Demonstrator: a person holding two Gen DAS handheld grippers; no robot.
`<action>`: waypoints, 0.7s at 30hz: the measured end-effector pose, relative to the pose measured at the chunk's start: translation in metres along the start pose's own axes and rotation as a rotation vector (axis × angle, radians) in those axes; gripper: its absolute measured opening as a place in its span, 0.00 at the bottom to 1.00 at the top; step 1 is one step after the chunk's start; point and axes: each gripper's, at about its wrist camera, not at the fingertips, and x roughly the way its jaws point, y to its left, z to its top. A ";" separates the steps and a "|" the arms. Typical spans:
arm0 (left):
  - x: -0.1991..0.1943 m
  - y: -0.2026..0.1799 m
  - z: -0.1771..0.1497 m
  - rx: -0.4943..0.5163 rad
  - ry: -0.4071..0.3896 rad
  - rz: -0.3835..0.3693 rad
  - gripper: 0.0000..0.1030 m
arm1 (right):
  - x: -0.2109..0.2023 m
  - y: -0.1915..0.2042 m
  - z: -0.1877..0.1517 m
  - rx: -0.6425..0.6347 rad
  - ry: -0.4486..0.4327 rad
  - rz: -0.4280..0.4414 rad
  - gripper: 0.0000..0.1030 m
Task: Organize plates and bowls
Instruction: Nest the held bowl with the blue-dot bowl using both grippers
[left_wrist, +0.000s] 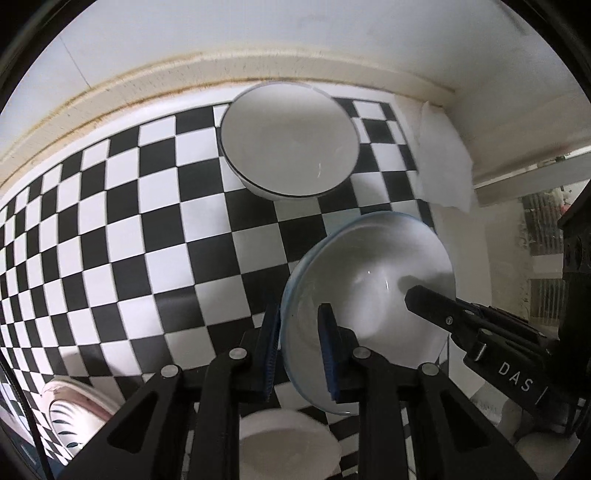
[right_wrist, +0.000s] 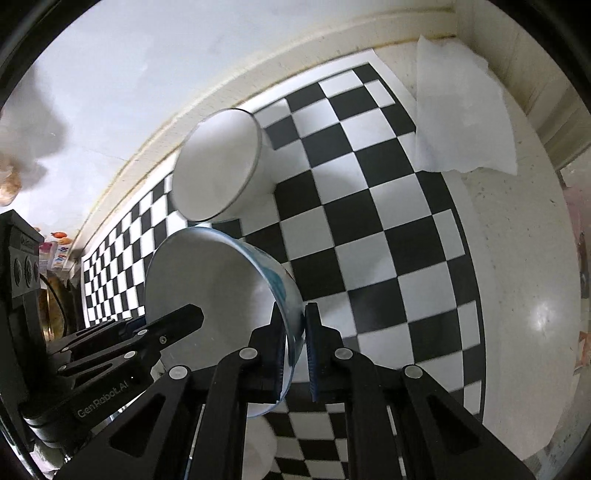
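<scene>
Currently held: blue-rimmed bowl (left_wrist: 369, 291), off the checkered table (left_wrist: 129, 221), both claws on its rim.
Left claw (left_wrist: 299, 343): pinching the near rim.
Right claw (right_wrist: 295, 347): pinching the opposite rim.
Likely step: nest it into the dark-rimmed bowl (left_wrist: 290, 142) just beyond; keep it level, lower centred.
Left view only: small white bowl (left_wrist: 288, 443), patterned plate (left_wrist: 74, 417).
Right view only: blue pattern on the bowl's outside.

Left tool (left_wrist: 300, 343), right tool (right_wrist: 295, 345) both clamped.
</scene>
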 end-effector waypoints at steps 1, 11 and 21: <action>-0.009 0.000 -0.005 0.007 -0.014 -0.002 0.18 | -0.005 0.003 -0.003 -0.004 -0.007 0.002 0.11; -0.071 0.010 -0.049 0.032 -0.097 -0.016 0.18 | -0.062 0.043 -0.056 -0.049 -0.083 0.030 0.11; -0.078 0.032 -0.106 0.025 -0.062 -0.004 0.18 | -0.066 0.066 -0.125 -0.069 -0.057 0.031 0.11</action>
